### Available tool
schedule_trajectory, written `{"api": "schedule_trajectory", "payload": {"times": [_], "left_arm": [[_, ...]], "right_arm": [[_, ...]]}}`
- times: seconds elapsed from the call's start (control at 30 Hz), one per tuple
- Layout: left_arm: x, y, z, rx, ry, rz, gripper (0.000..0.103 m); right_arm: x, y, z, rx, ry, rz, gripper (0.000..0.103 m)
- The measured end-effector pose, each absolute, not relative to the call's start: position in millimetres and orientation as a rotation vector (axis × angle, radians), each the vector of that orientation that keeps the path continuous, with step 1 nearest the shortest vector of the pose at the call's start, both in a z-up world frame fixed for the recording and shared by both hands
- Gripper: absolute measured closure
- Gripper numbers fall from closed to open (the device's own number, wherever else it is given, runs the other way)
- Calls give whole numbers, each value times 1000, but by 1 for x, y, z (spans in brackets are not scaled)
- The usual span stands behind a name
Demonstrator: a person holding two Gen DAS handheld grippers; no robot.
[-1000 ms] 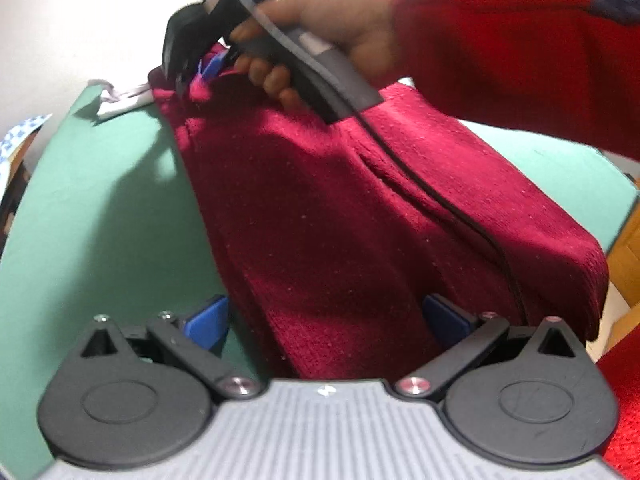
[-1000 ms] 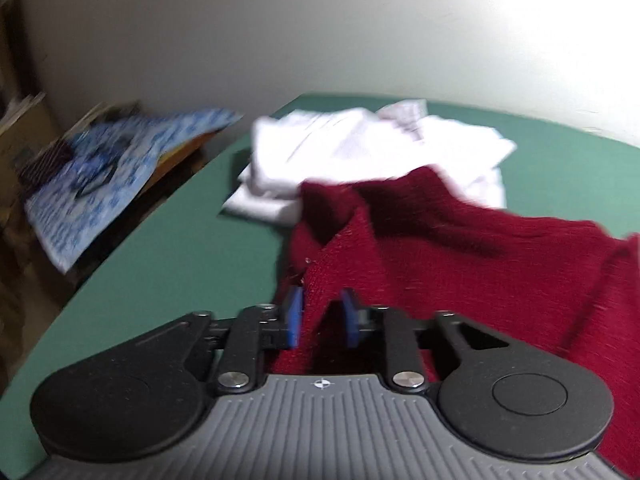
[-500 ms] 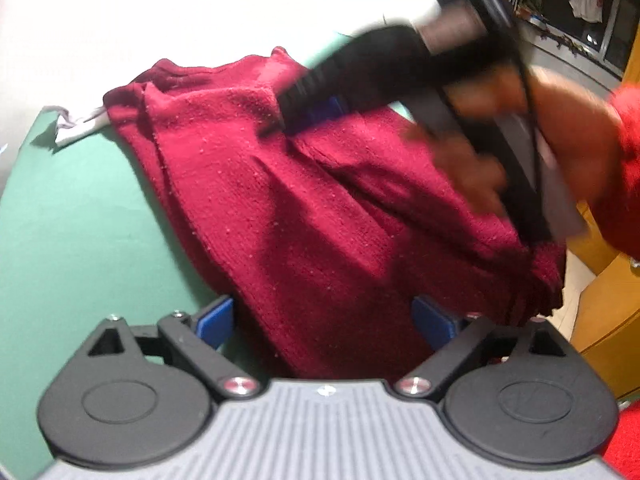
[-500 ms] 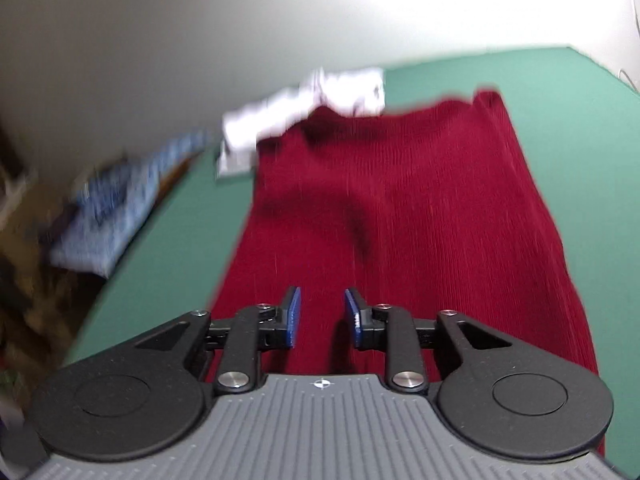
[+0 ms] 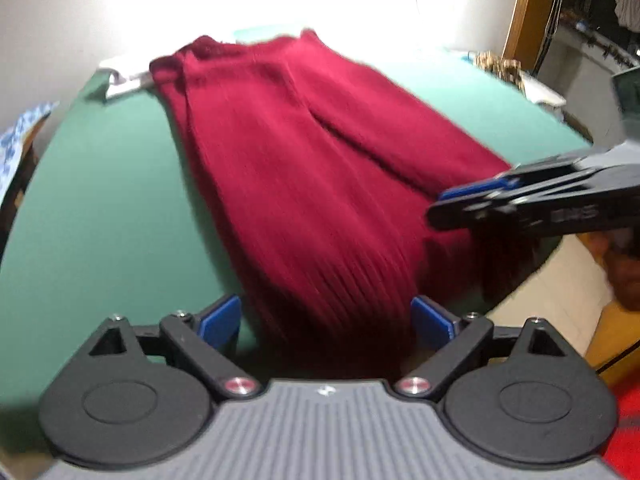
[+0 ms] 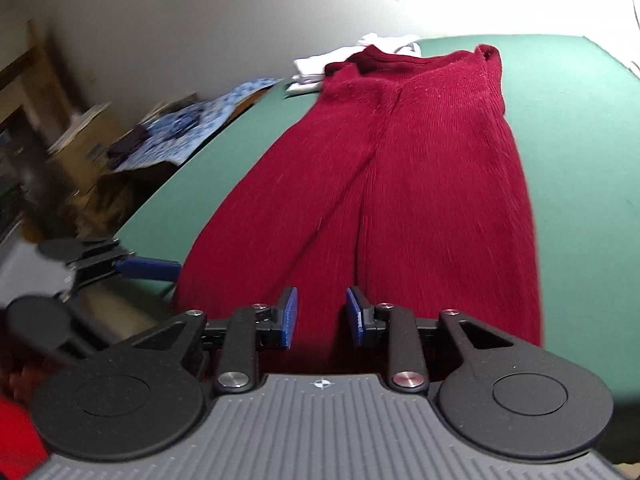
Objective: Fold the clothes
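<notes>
A dark red knit garment (image 5: 320, 160) lies lengthwise on the green table (image 5: 100, 200), its hem at the near edge. My left gripper (image 5: 326, 312) hovers at the hem's left part, jaws wide and still opening; the cloth lies between the pads untouched. In the right wrist view the same garment (image 6: 420, 160) stretches away to its collar. My right gripper (image 6: 322, 312) hangs over the hem with a narrow gap, jaws opening, pads not pressing the cloth. Each gripper shows in the other's view: the right gripper (image 5: 472, 196), the left gripper (image 6: 148, 268).
Folded white cloth (image 6: 316, 66) lies beyond the collar. A blue patterned cloth (image 6: 192, 124) covers boxes off the table's left side. A wooden frame (image 5: 520, 12) and a spotted item (image 5: 496, 66) stand at the far right. Green tabletop (image 6: 580, 160) shows right of the garment.
My right gripper has let go at the collar and drawn back along the garment to the near hem. The garment now lies flatter. My left gripper shifted a little along the hem.
</notes>
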State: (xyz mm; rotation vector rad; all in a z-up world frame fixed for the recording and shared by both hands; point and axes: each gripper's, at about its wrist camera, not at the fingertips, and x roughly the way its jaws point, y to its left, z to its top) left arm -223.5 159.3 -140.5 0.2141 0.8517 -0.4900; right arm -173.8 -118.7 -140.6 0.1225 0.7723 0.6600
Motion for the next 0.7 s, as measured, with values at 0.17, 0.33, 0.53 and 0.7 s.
{"api": "schedule_trajectory", "payload": {"times": [0.17,0.33,0.53,0.7], "left_arm": [[-254,163,-170,143,953,-398,16],[-250,189,-188,-35,991,-325,16],[-217,199,-178,-126,922,-372,5],[-196,191,-181,-104,959,-414,3]], "right_arm": [[-212,-149,-149,51,817,731,69],[-215,-190,-175,1,896,639,54],[-180,-206,-174,99,884,661,40],[-163,-201,-171,140,859,736,39]]}}
